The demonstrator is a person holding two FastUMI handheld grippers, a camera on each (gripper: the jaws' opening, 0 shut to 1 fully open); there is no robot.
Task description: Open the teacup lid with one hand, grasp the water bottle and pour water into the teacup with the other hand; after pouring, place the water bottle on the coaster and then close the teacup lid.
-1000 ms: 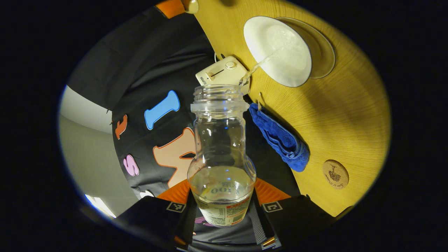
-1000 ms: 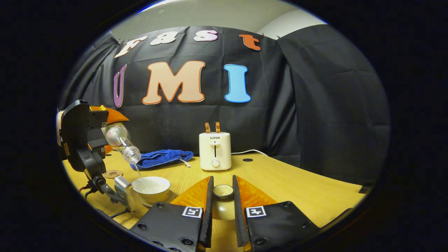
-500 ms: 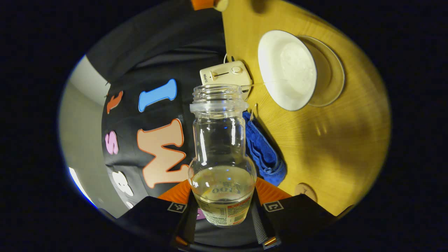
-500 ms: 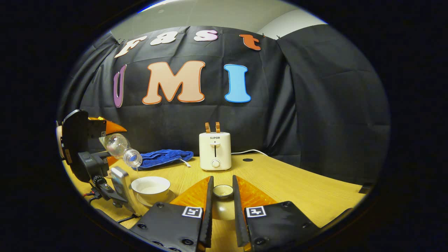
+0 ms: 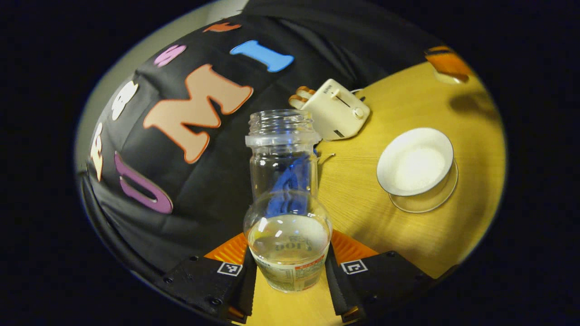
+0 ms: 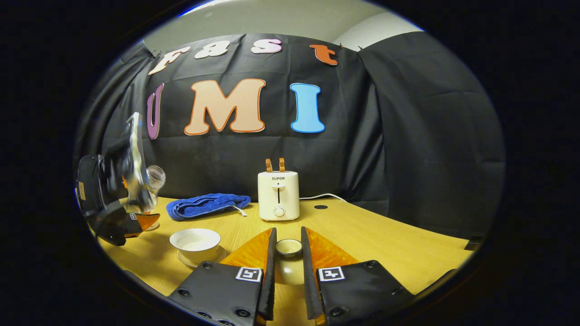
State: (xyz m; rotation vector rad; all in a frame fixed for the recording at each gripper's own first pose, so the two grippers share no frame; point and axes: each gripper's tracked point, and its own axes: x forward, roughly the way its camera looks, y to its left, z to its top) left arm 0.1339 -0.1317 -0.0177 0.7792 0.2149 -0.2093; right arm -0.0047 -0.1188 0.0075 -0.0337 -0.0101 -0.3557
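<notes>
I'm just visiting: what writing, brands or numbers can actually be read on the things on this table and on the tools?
"SUPOR": on the front of the toaster.
On the water bottle: a label, warped through the water, not readable.
On the fingers in the right gripper view: square markers, coded patterns, no words.
On the teacup and the teacup lid: no writing seen.

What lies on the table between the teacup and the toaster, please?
Nothing: in the right gripper view, bare table separates the teacup from the toaster.
</notes>
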